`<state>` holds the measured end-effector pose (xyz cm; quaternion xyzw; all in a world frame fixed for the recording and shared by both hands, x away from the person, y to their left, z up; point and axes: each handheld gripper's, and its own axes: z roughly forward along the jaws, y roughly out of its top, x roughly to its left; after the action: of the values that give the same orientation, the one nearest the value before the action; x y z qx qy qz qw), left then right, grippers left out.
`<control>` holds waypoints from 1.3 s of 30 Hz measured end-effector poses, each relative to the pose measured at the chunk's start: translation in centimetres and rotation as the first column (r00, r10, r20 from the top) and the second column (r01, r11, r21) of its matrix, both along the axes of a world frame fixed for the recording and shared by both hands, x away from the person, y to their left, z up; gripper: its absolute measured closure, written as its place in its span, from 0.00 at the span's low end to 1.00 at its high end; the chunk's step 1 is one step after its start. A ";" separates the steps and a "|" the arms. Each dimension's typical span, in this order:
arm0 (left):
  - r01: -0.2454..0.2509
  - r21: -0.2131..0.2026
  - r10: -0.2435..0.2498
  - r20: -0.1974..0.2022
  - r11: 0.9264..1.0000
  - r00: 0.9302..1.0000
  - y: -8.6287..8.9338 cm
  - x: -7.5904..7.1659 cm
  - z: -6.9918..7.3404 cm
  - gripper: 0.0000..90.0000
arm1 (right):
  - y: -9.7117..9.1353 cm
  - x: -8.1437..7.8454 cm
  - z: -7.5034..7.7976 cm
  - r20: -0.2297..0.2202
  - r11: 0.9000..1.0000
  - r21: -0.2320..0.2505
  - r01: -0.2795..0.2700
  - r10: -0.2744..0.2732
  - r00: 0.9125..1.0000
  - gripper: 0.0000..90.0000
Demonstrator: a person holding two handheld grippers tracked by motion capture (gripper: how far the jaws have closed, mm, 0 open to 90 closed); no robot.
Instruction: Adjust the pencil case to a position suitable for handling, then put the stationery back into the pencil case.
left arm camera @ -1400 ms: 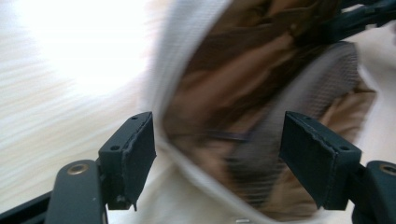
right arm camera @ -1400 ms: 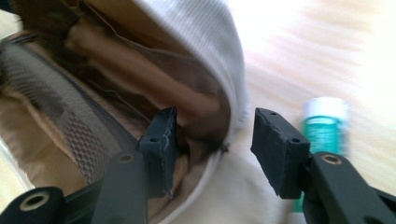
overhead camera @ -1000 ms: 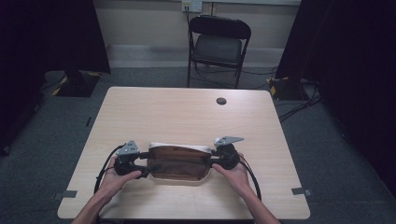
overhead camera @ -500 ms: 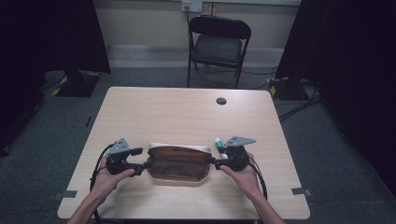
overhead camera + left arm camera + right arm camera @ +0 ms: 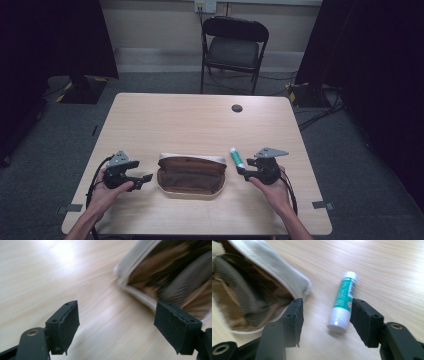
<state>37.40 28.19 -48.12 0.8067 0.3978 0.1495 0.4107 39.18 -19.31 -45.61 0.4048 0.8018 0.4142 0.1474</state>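
1. Currently both claws apart, empty: left gripper (image 5: pixel 142 179) at pouch's 9 o'clock, right gripper (image 5: pixel 242 172) at its 3.
2. Pouch (image 5: pixel 191 175) lies unzipped; tube (image 5: pixel 343 301) between right jaws.
3. Likely next: straddle tube mid-length, close squarely.

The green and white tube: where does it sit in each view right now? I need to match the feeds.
High view: the tube lies on the table right of the open pouch, just ahead of the right gripper.
Left gripper view: not in it.
Right gripper view: the tube lies between the open jaws, untouched.
Shared landmark: the pouch's pale rim.
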 end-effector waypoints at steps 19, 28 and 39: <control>-0.131 0.116 0.131 0.003 0.985 0.991 1.2 0.4 -2.1 0.15 | 0.4 3.6 -2.6 -0.037 0.996 -0.068 0.057 -0.060 0.998 0.51; -0.131 0.114 0.131 0.003 0.985 0.991 1.2 0.4 -2.1 0.15 | 0.9 3.9 -3.2 -0.033 0.993 -0.096 0.065 -0.069 0.997 0.60; -0.132 0.115 0.132 0.004 0.985 0.991 1.2 0.4 -2.1 0.15 | 1.0 4.0 -3.5 -0.037 0.990 -0.120 0.076 -0.081 0.996 0.73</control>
<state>37.81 29.35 -50.20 0.8012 0.4418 0.1973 0.3520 43.17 -18.33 -49.06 0.4352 0.8112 0.3515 0.1707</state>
